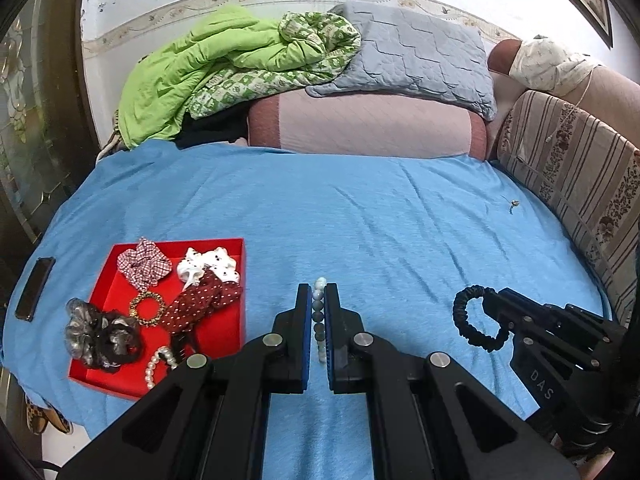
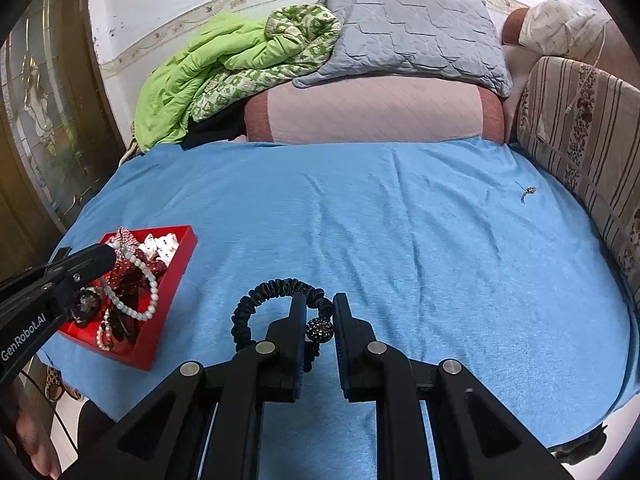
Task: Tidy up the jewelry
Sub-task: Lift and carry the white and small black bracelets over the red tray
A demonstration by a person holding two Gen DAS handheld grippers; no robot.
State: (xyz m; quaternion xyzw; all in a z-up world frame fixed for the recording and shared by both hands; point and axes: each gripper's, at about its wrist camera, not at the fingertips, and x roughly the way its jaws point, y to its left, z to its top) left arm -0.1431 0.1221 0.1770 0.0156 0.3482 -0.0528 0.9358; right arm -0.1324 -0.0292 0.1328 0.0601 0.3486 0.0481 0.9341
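Observation:
My left gripper (image 1: 318, 290) is shut on a string of pale grey-white beads (image 1: 320, 320), held above the blue bed sheet just right of the red tray (image 1: 180, 242). In the right wrist view those beads (image 2: 134, 280) hang in a loop from the left gripper (image 2: 110, 254) over the tray (image 2: 172, 300). The tray holds several scrunchies, a gold ring-shaped band (image 1: 147, 309) and a pearl string (image 1: 154, 368). My right gripper (image 2: 320, 298) is shut on a black ruffled band (image 2: 264, 292) with a sparkly ball (image 2: 320, 330). The left wrist view shows the band (image 1: 464, 320) too.
A small metal trinket (image 2: 528, 192) lies alone on the sheet at the far right. A dark phone (image 1: 34, 294) rests at the bed's left edge. A green quilt (image 1: 208, 68), grey pillow (image 1: 412, 52) and pink bolster line the back; a striped cushion (image 1: 568, 168) bounds the right.

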